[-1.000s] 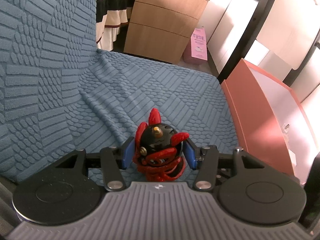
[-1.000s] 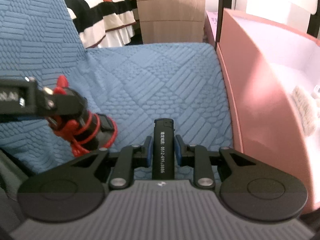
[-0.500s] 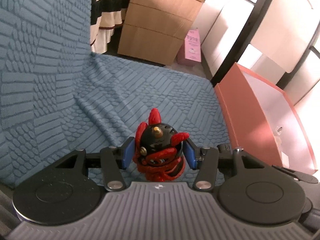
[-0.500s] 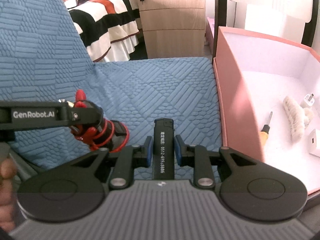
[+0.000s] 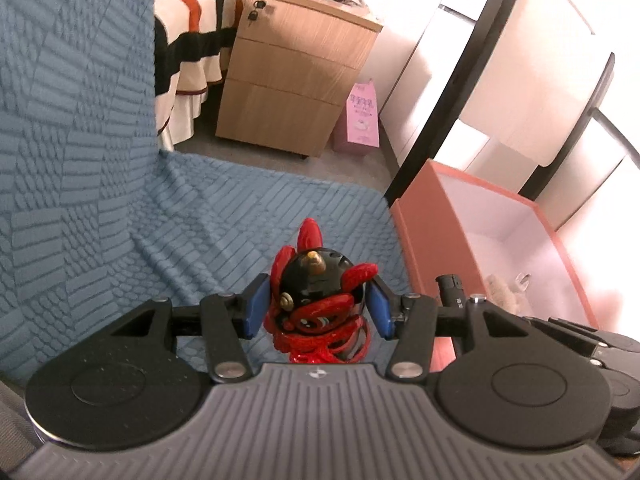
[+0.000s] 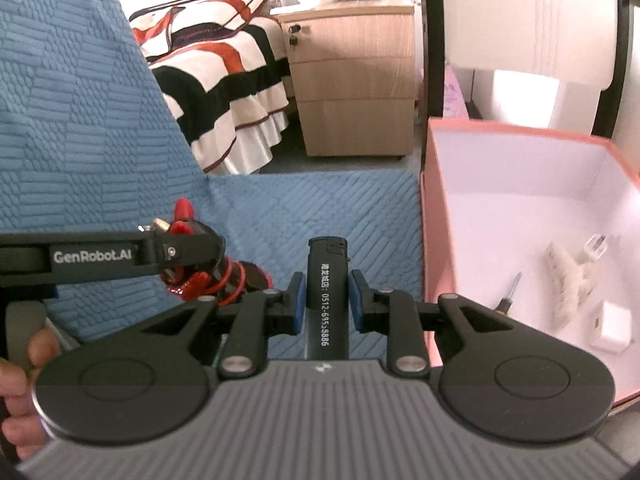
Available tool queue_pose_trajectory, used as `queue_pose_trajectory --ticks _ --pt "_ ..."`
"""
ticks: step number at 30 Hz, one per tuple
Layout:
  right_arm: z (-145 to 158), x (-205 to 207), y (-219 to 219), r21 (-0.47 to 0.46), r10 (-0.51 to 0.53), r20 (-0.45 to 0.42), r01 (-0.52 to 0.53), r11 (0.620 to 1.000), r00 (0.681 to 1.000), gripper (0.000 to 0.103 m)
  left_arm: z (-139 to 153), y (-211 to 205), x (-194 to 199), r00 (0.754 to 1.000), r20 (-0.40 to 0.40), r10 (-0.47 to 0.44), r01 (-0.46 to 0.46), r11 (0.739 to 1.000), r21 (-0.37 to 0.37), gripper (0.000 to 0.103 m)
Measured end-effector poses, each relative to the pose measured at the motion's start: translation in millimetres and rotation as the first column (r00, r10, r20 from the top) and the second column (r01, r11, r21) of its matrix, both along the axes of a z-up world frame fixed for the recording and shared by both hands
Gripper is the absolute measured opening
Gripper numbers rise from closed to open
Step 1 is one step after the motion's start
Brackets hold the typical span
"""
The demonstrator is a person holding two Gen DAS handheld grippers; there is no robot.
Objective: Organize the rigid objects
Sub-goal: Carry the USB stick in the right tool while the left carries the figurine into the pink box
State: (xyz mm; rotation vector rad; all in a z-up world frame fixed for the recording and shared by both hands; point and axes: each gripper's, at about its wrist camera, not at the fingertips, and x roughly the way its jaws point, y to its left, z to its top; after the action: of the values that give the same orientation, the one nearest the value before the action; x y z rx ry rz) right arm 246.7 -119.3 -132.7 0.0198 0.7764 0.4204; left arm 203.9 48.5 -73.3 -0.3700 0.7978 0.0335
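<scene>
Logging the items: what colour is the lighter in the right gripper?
Black, with white printing along its body; lighter, right gripper, clearest in the right wrist view.

The pink box [image 6: 520,216] is standing open on top; its near wall is blocking sideways entry from the sofa [image 6: 320,208].

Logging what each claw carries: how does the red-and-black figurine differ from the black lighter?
The figurine is round, black with red horns and cord; the lighter is a slim plain black bar with white print. The figurine sits in the left claw, the lighter in the right claw. Both are gripped above the blue cover.
</scene>
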Motion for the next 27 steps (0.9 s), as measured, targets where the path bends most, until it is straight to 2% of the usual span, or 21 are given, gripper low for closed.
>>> queue_pose_trajectory --ticks 12,18,27 --pt "51.8 13.7 -32.3 0.031 -0.032 0.065 0.03 0.999 0.997 0.026 50.9 -23.1 15.9 0.997 0.068 -0.035 0.035 0.999 0.003 0.058" --pt "73.2 13.2 -50.1 0.035 -0.048 0.109 0.044 0.998 0.993 0.026 73.8 -34.4 24.6 0.993 0.1 -0.058 0.06 0.998 -0.02 0.058" --pt "92.1 18.1 -78.2 0.043 -0.087 0.151 0.081 0.996 0.985 0.026 105.3 -68.8 34.9 0.984 0.147 -0.101 0.103 0.995 -0.008 0.058"
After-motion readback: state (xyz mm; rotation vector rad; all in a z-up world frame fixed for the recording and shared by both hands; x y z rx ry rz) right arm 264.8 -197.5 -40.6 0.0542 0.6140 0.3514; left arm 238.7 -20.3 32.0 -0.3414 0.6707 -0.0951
